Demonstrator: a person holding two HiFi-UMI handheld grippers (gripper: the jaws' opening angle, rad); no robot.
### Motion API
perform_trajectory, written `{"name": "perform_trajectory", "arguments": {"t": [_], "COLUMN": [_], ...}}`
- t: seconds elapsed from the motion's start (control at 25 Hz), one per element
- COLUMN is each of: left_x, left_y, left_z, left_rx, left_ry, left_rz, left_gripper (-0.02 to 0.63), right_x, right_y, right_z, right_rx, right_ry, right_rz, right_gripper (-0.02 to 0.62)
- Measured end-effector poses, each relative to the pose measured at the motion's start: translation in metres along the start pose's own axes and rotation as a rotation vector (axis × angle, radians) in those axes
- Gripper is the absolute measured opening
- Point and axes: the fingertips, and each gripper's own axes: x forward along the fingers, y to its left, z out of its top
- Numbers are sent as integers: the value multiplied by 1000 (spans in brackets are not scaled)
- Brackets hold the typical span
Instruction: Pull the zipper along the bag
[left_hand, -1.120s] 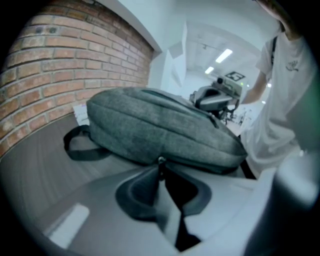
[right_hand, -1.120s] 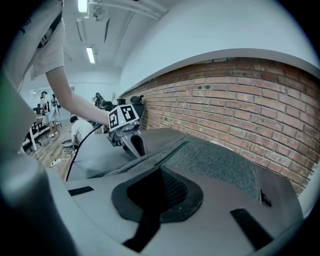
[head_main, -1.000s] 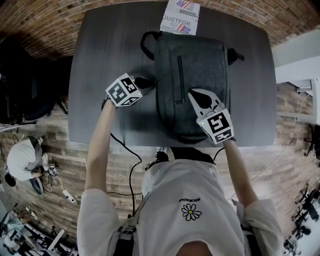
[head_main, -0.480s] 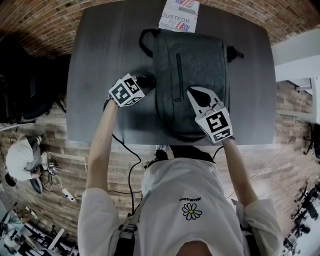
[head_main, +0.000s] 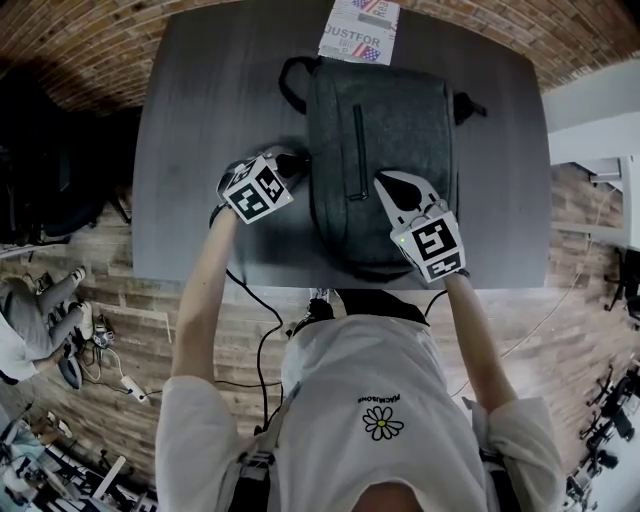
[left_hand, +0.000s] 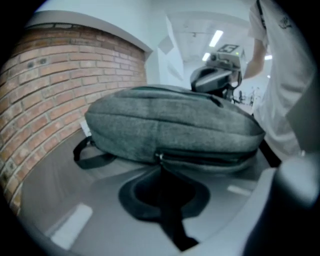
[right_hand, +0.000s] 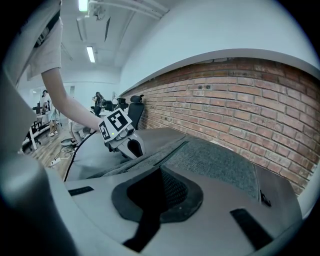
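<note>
A grey backpack (head_main: 400, 130) lies flat on the dark table (head_main: 220, 120). At its left side, my left gripper (head_main: 298, 160) sits with its tip against the side zipper. In the left gripper view the jaws have just closed, and they meet at the small zipper pull (left_hand: 160, 158) on the backpack's (left_hand: 170, 125) seam. My right gripper (head_main: 384, 180) is shut, and its tip rests on the backpack's top near the front edge. The right gripper view shows grey fabric (right_hand: 215, 160) right under the closed jaws (right_hand: 161, 172), with the left gripper (right_hand: 134, 149) beyond.
A printed sheet (head_main: 358, 30) lies at the table's far edge behind the backpack. A black carry strap (head_main: 290, 85) loops out at the backpack's far left corner. A straight pocket zipper (head_main: 357, 150) runs along the top. Brick floor surrounds the table.
The left gripper has rolled a little and edged in against the backpack's side. The right gripper has stayed where it was.
</note>
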Motion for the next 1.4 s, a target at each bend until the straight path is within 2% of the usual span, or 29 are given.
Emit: {"name": "perform_trajectory", "arguments": {"t": [0.16,0.28,0.36,0.68,0.88,1.04,1.24,1.32,1.36,1.4], "left_x": [-8,-15,-21,-30,-22,-18,-21,-23,-24,-26], "left_y": [-11,-44,-70,-143,-193,-205,-199,-199,-198,-197], "left_z": [-6,-11,-14,-18,-6,4,-5,-6,-5,-5], "left_rx": [111,211,242,176,124,74,-11,-27,-32,-37], "left_ry": [76,122,133,109,85,67,40,37,32,23], "left_rz": [-34,-116,-162,-270,-315,-305,-202,-171,-161,-149], "left_gripper": [5,5,5,8,12,18,3,3,3,3], "right_x": [3,4,5,9,13,16,9,-8,-18,-27], "right_y": [-2,0,1,0,0,-3,-2,11,26,45], "right_z": [-4,-1,-1,-5,-9,-14,-3,11,15,13], "right_rx": [1,4,5,-3,-13,-60,-4,-3,-17,-38], "right_ry": [20,30,38,65,105,140,140,102,89,97], "right_rz": [0,2,3,-17,-31,-47,-15,26,76,142], "right_gripper": [2,2,2,2,2,2,2,3,13,142]}}
